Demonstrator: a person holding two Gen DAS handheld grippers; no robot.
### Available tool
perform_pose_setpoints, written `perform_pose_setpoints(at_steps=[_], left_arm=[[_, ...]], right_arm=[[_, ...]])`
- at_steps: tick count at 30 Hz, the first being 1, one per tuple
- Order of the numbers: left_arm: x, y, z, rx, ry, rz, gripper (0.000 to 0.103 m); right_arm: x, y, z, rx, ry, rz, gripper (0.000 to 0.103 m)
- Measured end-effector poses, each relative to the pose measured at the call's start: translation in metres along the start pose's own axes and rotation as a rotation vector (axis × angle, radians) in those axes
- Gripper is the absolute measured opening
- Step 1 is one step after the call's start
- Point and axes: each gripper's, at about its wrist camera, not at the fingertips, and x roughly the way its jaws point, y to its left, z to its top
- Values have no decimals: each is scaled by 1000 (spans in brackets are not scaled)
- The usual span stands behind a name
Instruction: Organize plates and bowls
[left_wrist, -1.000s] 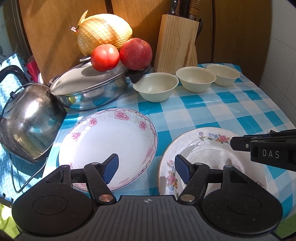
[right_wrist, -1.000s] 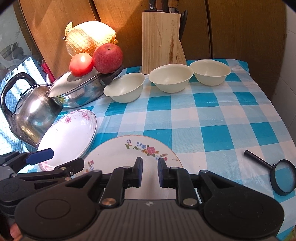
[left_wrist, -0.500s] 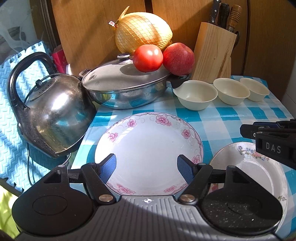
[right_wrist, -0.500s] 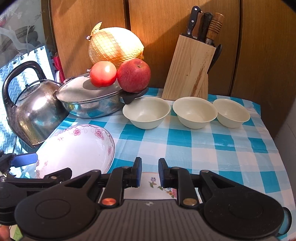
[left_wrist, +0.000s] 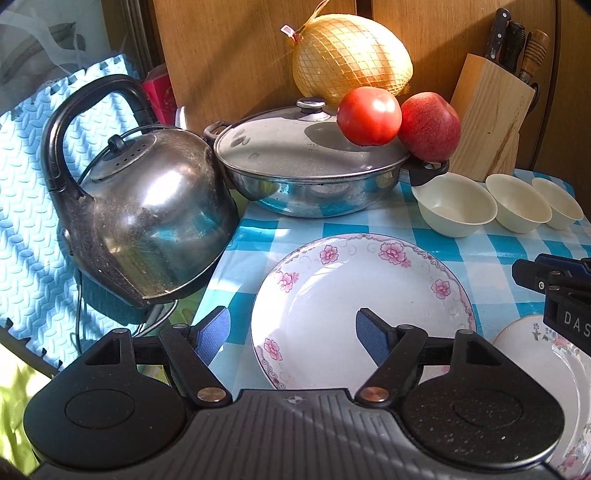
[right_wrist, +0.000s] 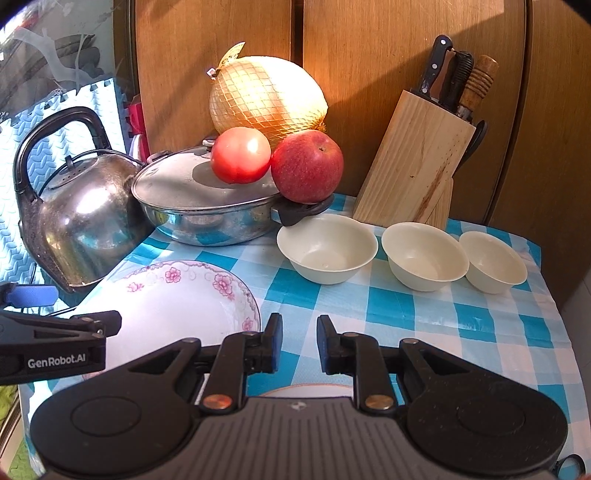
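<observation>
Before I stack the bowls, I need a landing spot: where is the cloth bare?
Bare checked cloth lies in front of the three bowls, right of the pink-flowered plate. Crowded: back-left, around the kettle and pan.

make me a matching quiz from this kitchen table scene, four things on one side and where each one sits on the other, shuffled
Things:
1. tomato
2. kettle
3. knife block
4. pink-flowered plate

Places:
A. behind the three cream bowls, against the wooden wall
B. on the checked cloth in front of the left gripper, whose fingers are spread wide
C. on the pan lid, beside the apple
D. left of the pan, at the table's edge

Pairs: 1-C, 2-D, 3-A, 4-B
</observation>
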Motion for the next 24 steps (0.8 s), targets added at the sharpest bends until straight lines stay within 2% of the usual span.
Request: perform_pose_setpoints(at_steps=[7,12,14,17,24], left_arm=[[11,5,1,-5,23,13,81],[19,9,3,-29,54,-4,81],[24,9,3,-28,65,5,81],[32,9,4,-20,81,20,81],[45,13,4,-48,137,-10,82]], right_arm=[[11,8,8,-30,-8,0,18],[16,13,9,-47,-6,2,19],[20,14,9,-51,0,2,24],[24,16,9,-62,4,2,24],[31,18,9,-67,16,5,25]])
